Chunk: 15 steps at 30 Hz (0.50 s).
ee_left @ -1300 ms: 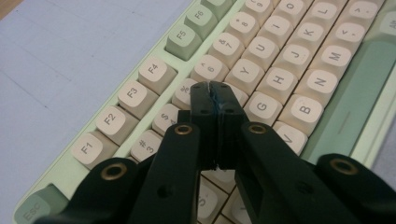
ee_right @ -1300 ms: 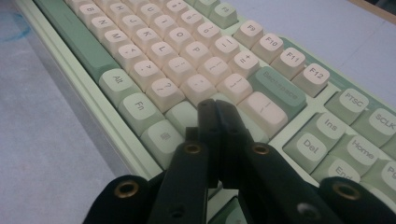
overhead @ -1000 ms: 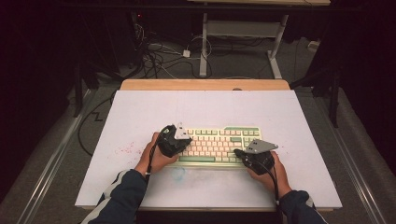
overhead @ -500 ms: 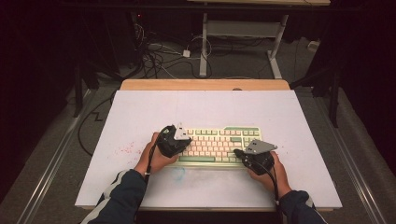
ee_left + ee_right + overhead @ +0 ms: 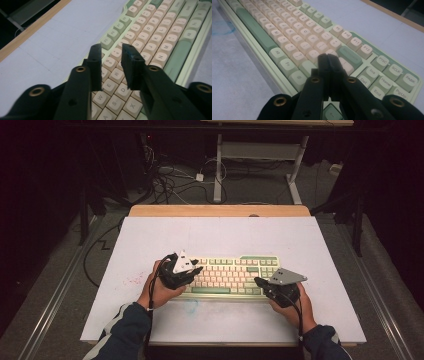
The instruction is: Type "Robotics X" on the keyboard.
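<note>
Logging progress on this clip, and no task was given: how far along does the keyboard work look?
Done: nothing I can confirm; every key on the keyboard looks seated. In hand: the left gripper, jaws open, hovers over the upper-left letter keys; the right gripper, jaws shut and empty, points at the keys near Enter. Left: whatever pressing or pulling is meant; no key looks pressed or gripped yet.
</note>
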Tool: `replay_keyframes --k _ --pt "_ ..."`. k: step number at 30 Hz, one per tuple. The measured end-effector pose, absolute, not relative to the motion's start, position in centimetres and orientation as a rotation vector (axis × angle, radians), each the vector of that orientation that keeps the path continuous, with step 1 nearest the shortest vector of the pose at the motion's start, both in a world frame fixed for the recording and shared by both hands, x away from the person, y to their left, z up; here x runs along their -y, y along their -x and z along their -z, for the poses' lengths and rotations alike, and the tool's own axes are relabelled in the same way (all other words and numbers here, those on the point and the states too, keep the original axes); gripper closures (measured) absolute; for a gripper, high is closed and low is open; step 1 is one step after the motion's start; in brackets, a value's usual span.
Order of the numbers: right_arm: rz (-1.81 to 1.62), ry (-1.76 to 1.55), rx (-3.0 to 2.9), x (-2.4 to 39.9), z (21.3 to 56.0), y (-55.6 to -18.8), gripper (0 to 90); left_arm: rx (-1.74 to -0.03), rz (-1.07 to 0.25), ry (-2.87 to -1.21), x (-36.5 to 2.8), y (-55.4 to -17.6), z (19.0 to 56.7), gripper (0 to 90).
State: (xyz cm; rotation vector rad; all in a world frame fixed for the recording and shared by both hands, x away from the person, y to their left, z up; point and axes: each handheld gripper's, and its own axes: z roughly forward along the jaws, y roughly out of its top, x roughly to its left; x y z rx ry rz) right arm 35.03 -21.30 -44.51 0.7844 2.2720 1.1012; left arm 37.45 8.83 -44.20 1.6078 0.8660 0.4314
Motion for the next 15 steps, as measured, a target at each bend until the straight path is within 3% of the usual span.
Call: replay_keyframes --k 1,2,3,7,15 --pt "-1.107 -0.787 -2.269 21.4 44.4 -35.0 90.0 -0.872 -0.45 -1.605 -9.0 -37.4 44.3 58.9" --pt "-1.113 -0.79 -2.266 21.5 44.3 -34.9 90.0 -0.874 -0.467 -1.604 -9.2 -37.3 44.4 46.5" --pt "-1.113 -0.79 -2.266 21.5 44.3 -34.9 90.0 -0.871 -0.48 -1.6 -9.4 -37.1 44.5 46.5" --pt "-1.126 -0.792 -2.26 21.6 44.0 -35.0 90.0 -0.876 -0.499 -1.564 -10.5 -36.5 44.7 28.6" --pt "-1.139 -0.788 -2.261 21.2 43.7 -35.2 90.0 -0.87 -0.509 -1.543 -12.9 -35.0 45.5 21.1"
